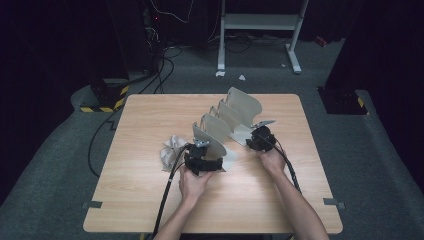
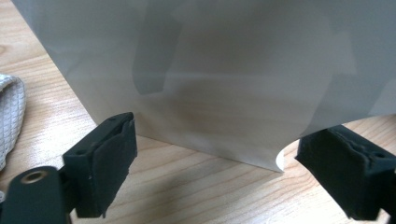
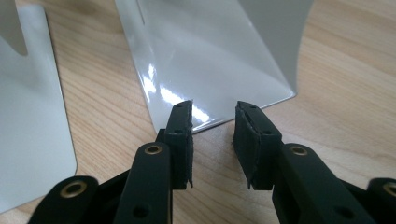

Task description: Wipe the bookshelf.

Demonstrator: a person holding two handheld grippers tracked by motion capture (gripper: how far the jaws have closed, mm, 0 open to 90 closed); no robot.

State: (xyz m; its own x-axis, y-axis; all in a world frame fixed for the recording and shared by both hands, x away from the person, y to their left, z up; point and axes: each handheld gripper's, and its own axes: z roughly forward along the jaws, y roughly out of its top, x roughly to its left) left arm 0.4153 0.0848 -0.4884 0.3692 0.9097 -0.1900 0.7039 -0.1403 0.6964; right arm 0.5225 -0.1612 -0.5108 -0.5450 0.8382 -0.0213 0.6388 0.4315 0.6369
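Observation:
Several pale grey metal bookends [image 1: 225,117] stand in a row across the middle of the wooden table [image 1: 150,200]. My left gripper [image 1: 202,162] sits at the near end of the row. In the left gripper view its jaws [image 2: 219,135] are spread wide, with the upright plate of the nearest bookend [image 2: 224,70] just beyond the pads and nothing pressed. My right gripper [image 1: 252,142] is low beside a bookend farther back. Its jaws [image 3: 214,109] stand partly apart at the front edge of that bookend's glossy flat base [image 3: 210,56], and the pads grip nothing.
A crumpled white waffle-weave cloth [image 1: 172,150] lies on the table left of the left gripper, also at the edge of the left gripper view [image 2: 11,112]. Another bookend [image 3: 28,116] stands to the left in the right gripper view. Cables trail from both grippers toward the near edge.

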